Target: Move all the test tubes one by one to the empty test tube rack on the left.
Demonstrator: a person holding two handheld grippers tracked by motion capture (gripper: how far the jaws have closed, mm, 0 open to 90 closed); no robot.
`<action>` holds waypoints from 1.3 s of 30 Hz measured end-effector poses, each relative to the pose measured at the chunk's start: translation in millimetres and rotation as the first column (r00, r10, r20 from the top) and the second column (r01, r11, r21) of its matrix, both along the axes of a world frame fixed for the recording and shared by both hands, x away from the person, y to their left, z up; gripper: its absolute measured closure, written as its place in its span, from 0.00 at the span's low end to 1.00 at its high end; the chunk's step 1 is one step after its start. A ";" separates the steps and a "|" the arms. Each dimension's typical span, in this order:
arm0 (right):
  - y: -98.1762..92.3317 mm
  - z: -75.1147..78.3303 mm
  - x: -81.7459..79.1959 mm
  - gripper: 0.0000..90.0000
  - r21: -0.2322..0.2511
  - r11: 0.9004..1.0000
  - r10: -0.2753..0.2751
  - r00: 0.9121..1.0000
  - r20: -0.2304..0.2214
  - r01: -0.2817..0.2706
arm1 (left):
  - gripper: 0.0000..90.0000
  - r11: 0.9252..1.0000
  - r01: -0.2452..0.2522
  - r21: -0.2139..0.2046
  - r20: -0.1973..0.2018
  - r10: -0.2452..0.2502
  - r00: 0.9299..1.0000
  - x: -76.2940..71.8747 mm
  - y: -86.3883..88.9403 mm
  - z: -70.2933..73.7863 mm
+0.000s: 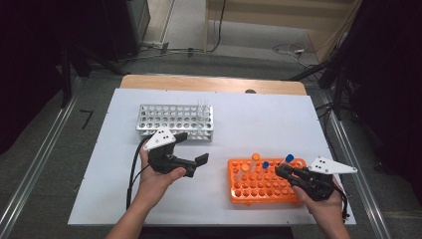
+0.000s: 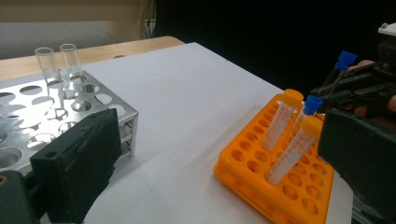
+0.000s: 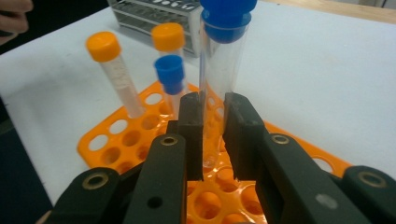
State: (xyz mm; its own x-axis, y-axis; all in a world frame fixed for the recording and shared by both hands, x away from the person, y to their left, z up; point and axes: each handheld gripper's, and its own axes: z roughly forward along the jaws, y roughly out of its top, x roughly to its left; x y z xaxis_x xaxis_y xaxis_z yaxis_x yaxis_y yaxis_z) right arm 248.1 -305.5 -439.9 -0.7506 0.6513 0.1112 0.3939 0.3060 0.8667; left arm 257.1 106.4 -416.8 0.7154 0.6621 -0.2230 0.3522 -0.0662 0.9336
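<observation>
— Seen from above, where's the right gripper (image 1: 284,169)?
— Over the near right corner of the orange rack (image 1: 265,180), clamped on a blue-capped tube (image 1: 287,160). Tube leaning up and away from the jaws, above the rack's holes.
— And the left gripper (image 1: 191,154)?
— Well off to the side, just short of the steel rack (image 1: 175,121). Jaws wide apart, nothing between them.
— Left gripper view?
— Same: two spread black jaws, bare white table (image 2: 187,93) between. Steel rack (image 2: 56,107) by one jaw, two glass tubes (image 2: 58,63) at its far corner. Orange rack (image 2: 275,182) ahead by the other jaw.
— Right gripper view?
— Pads pressed on the clear tube (image 3: 219,70) straight ahead, bottom end just above the rack (image 3: 140,140). Two orange-capped tubes (image 3: 114,70) and another blue one (image 3: 170,79) seated beyond.
</observation>
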 end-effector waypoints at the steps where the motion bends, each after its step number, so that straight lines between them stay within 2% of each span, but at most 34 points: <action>1: 0.8 0.7 -1.2 0.83 0.002 1.000 0.008 1.000 0.001 -0.008 | 0.00 1.000 0.005 0.002 0.001 -0.005 1.000 -0.5 -0.8 0.4; 11: 15.4 6.2 -10.7 0.83 0.003 0.995 0.102 0.995 0.006 -0.102 | 0.00 0.999 0.038 0.000 0.008 -0.038 0.999 -5.9 -9.4 4.0; 20: 30.2 6.5 -14.6 0.83 0.020 0.988 0.156 0.988 -0.004 -0.156 | 0.00 0.997 0.077 -0.010 0.008 -0.077 0.997 -9.3 -19.9 5.7; 30: 49.3 6.2 -18.8 0.83 0.015 0.977 0.215 0.977 -0.012 -0.215 | 0.03 0.989 0.145 -0.007 0.007 -0.145 0.989 -14.7 -37.4 5.3; 36: 60.0 4.7 -19.3 0.83 0.015 0.971 0.238 0.971 -0.020 -0.237 | 0.04 0.985 0.171 -0.007 0.012 -0.170 0.985 -17.5 -45.0 5.3; 39: 66.7 3.7 -19.5 0.83 0.012 0.971 0.240 0.970 -0.024 -0.240 | 0.08 0.984 0.179 -0.010 0.020 -0.179 0.984 -19.4 -47.3 5.3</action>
State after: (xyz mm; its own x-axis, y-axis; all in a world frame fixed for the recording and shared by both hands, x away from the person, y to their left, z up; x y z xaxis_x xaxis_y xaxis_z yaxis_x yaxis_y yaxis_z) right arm 228.7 -238.8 -436.2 -0.8817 0.4514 0.1373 0.3320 0.3867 0.8604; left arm 237.7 59.1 -411.5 0.8265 0.5205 -0.2146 0.3174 -0.1160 0.9412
